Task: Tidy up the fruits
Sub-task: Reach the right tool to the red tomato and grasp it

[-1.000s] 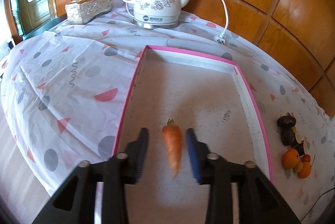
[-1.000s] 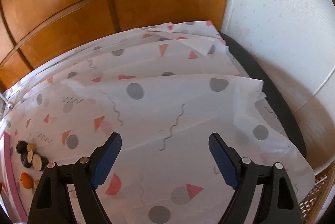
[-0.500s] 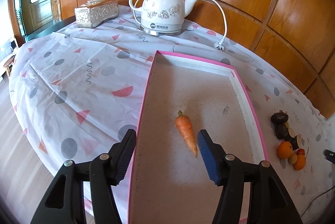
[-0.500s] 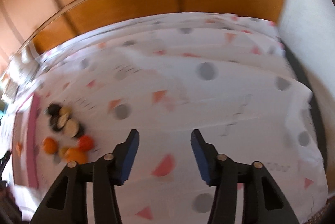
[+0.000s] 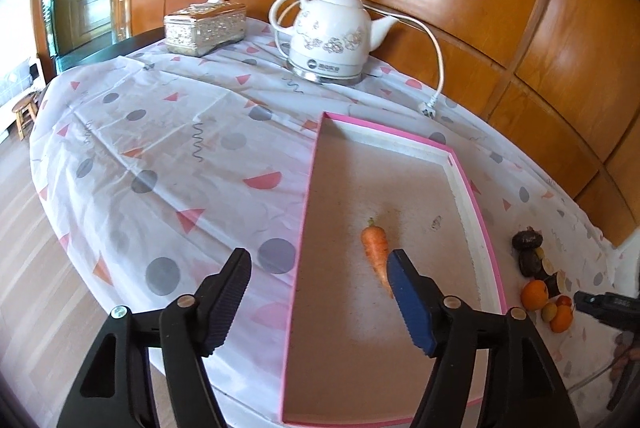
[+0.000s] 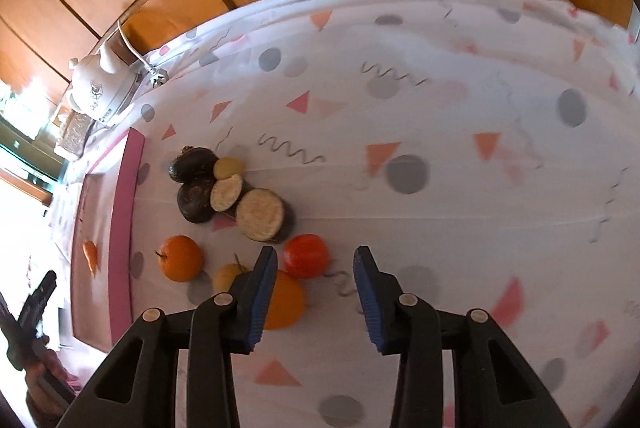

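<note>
Right wrist view: two oranges (image 6: 180,258), one tomato (image 6: 307,255), one carrot (image 6: 90,256).

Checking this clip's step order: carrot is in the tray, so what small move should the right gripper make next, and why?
Probably shift the right gripper slightly left and down to straddle the tomato. Its jaws, just narrowing, stand empty over the cloth, with the tomato beside its left finger. The carrot lies released in the tray, and the left gripper is open.

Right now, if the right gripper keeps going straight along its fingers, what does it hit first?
Probably bare tablecloth. The right gripper has nothing between its open fingers; the red tomato sits just left of that line, so a graze is possible. Depth is unclear.
</note>
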`<state>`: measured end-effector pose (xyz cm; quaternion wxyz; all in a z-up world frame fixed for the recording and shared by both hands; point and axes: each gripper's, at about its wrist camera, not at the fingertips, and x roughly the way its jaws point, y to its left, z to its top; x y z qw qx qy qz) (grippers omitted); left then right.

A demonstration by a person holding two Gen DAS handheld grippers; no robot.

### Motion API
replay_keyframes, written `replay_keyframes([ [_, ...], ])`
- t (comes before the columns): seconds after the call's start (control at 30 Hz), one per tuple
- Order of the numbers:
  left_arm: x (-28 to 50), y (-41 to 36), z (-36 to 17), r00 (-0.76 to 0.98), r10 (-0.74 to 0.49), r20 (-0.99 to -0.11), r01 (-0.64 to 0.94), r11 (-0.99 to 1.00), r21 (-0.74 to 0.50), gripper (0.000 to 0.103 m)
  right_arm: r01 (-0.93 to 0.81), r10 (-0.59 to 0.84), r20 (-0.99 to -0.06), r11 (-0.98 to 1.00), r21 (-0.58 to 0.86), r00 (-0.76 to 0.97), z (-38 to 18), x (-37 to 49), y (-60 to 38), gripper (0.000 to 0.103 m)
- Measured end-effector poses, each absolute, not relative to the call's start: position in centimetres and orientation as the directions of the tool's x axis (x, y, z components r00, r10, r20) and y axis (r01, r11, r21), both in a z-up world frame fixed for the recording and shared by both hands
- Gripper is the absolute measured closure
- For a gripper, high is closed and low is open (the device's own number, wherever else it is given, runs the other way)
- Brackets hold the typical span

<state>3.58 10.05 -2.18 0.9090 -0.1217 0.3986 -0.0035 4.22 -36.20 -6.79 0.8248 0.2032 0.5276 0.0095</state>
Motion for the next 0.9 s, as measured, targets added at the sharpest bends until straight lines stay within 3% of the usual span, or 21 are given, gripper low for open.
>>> replay_keyframes([
  [0.1,3.3,10.9,-2.2,0.684,-0.089,-0.724,-0.121,0.965,-0.233,0.031,0.217,0.237,-0.879,0.912,0.349,0.414,-8.2,5.2,-35.6,0.063],
  [0.23,3.1,12.3,-2.3,0.682,-0.062,-0.729,-0.172,0.955,-0.242,0.028,0.225,0.245,-0.873,0.904,0.363,0.422,-9.1,5.6,-34.9,0.074],
  [0.9,2.3,13.1,-3.0,0.669,-0.011,-0.743,-0.234,0.946,-0.224,0.022,0.25,0.198,-0.835,0.896,0.367,0.513,-8.5,3.5,-35.1,0.075],
])
